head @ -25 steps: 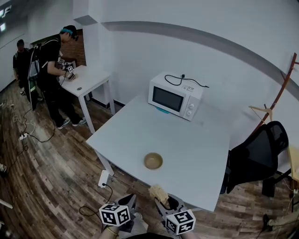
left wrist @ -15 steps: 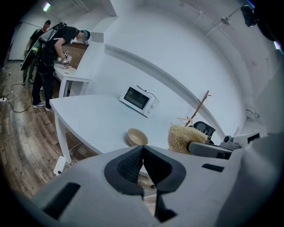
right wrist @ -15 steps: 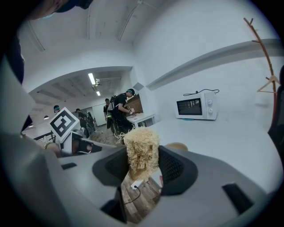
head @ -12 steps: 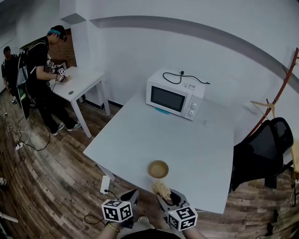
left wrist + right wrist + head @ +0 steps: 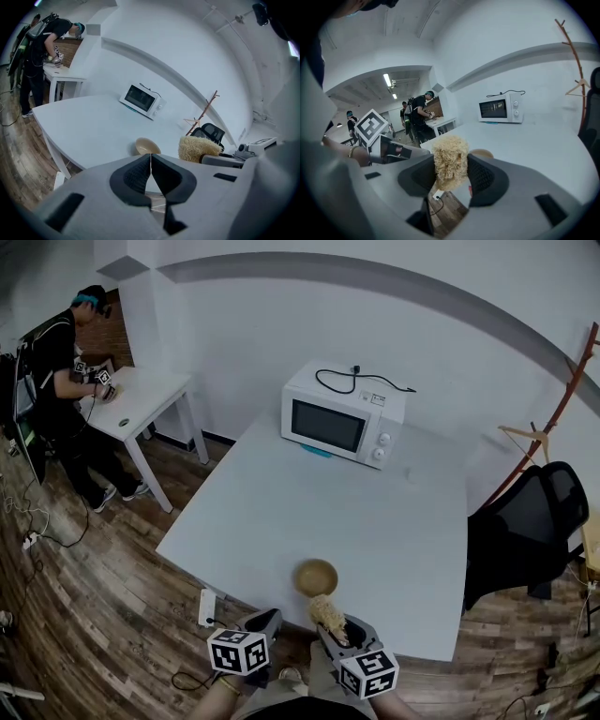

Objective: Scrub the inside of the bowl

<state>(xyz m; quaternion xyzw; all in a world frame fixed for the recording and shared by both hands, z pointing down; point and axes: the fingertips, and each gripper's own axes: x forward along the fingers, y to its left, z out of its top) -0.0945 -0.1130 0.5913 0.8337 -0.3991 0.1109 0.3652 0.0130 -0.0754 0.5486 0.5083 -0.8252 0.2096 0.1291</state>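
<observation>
Lower centre: right gripper (image 5: 450, 175) fingers clamped the scrubber (image 5: 450, 156); left gripper (image 5: 150, 165) fingers met, empty; I judged the bowl (image 5: 316, 577) needed steadying.

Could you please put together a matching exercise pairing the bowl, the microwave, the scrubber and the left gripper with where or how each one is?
1 bowl
2 microwave
3 scrubber
4 left gripper

A shut, holding nothing
B far side of the table
C clamped in the right gripper
D near edge of the table, upright

Pairs: 1-D, 2-B, 3-C, 4-A
</observation>
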